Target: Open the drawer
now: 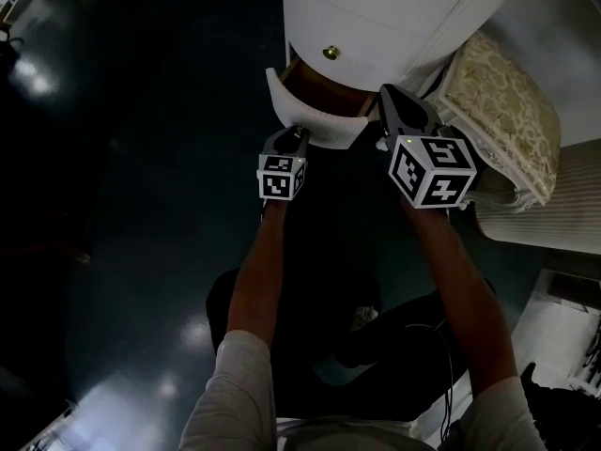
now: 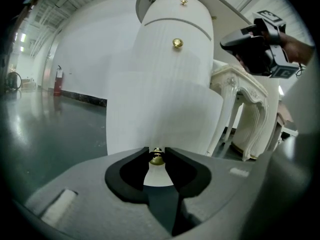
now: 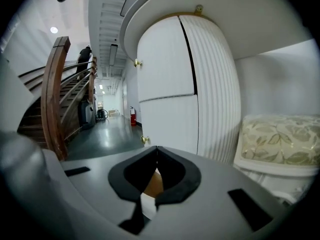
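Observation:
A white rounded cabinet (image 1: 376, 17) stands ahead with its lower drawer (image 1: 315, 125) pulled out, showing a brown wooden inside (image 1: 319, 87). My left gripper (image 1: 293, 137) is at the drawer front. In the left gripper view the left gripper (image 2: 157, 156) is shut on the drawer's small brass knob (image 2: 157, 158). The right gripper (image 1: 387, 97) sits at the drawer's right end, beside the cabinet. Seen in its own view, the right gripper (image 3: 156, 149) has its tips touching, and brown wood (image 3: 152, 184) shows through the gap behind them. The drawer above stays closed, with its own knob (image 1: 331, 53).
A cream carved seat with a patterned cushion (image 1: 502, 106) stands right of the cabinet, and its white legs (image 2: 250, 119) are close by. Dark glossy floor (image 1: 141, 205) spreads to the left. A wooden staircase rail (image 3: 54, 94) rises at the left of the right gripper view.

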Demonstrator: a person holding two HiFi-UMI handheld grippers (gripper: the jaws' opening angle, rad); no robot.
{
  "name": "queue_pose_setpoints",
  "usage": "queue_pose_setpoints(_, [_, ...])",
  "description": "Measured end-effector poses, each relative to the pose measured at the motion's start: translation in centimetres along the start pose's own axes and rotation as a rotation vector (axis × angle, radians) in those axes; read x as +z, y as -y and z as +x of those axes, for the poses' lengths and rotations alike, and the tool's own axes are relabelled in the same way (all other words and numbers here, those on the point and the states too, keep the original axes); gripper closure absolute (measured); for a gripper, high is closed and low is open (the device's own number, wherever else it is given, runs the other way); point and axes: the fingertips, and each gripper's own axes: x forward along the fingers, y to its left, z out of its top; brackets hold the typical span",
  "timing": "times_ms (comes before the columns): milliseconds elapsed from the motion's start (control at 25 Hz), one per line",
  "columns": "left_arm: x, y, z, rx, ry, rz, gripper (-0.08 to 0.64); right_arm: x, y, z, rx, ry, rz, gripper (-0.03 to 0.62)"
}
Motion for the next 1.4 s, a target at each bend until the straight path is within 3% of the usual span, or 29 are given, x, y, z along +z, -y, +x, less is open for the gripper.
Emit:
queue_pose_setpoints(160, [-0.5,0.2,-0.5,0.011,-0.022,-0.010,0.460,-0.2,-0.3,-1.5,-0.020,-0.007,-0.014,0.577])
queue_pose_setpoints(360, [-0.9,0.2,-1.4,0.006,-0.053,0.002,0.460,1.2,-0.3,-3.1,-0.043,0.028,0.085,0.577])
queue_pose_setpoints(600, [-1.6,0.1,-2.7,-0.006,-0.066,-0.005,0.460,2.4,-1.4,-4.3,-0.042,0.049,0.097,0.577])
queue_pose_setpoints(760, [-2.0,0.1,-3.6,-0.009,-0.082,-0.012,0.460,3.4,-1.8,-5.2,-0.043,0.082,0.156,0.577])
queue_pose_setpoints(1400, [-3.4,0.2,-6.1,-0.042,-0.139,0.072,0.459,2.3,-3.7,-5.0,-0.004,0.054,0.174,0.578])
